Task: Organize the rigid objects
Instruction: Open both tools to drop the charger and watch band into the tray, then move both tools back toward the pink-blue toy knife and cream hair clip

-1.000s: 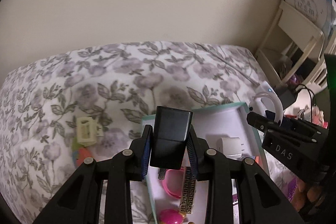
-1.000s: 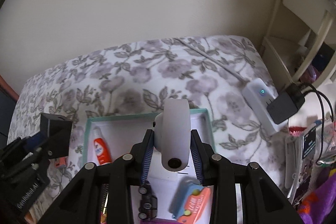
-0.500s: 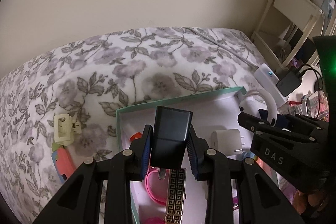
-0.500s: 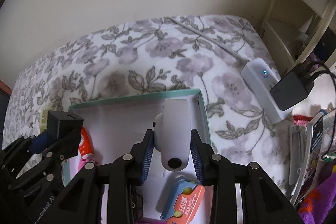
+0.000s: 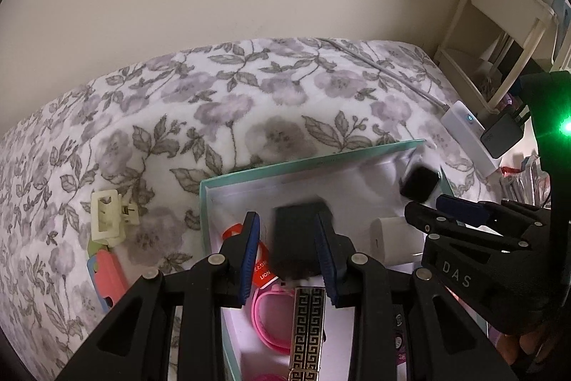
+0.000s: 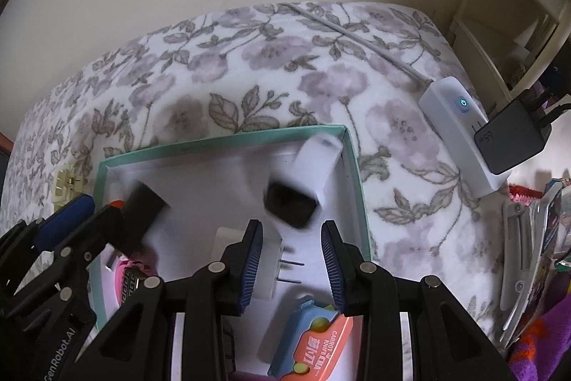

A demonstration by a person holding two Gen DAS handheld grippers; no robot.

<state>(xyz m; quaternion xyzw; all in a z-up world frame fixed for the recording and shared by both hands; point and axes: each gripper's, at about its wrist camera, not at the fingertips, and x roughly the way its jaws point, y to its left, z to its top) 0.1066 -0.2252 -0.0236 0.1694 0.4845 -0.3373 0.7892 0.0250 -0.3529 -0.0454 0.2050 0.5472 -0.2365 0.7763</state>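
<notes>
Left wrist view looks down at a green box (image 5: 314,161) with a white inside. The box sits on a bed with a flowery blanket (image 5: 249,102).

The left tongs (image 5: 285,220) are open. A black charger (image 5: 299,238) is between the pads, but there is a gap on its 9 o'clock side, so nothing pinches it. The charger looks smeared, so I think it is dropping into the box. The tongs point down over the box so the charger lands inside and not on the blanket.

The right tongs (image 6: 291,231) are open too, and they hold nothing. Just past them, at 12 o'clock, a white smartwatch (image 6: 303,181) with a black face is smeared as well. It is in the far corner of the box, at about 1 o'clock, and I think it is falling or tipping there.

Other things lie in the box. There is a white plug (image 6: 267,259), a pink ring (image 5: 267,320), a gold patterned bar (image 5: 308,327), a tube with a red cap (image 5: 262,263) and an orange carrot knife toy (image 6: 317,345). The job is to gather hard things in one place, and the box walls keep them from sliding off.

A cream hair clip (image 5: 107,220) lies on the blanket outside the box, at 9 o'clock from the left tongs. It likely goes in next. A white power strip (image 6: 460,138) lies on the bed at 2 o'clock, well apart from the box.
</notes>
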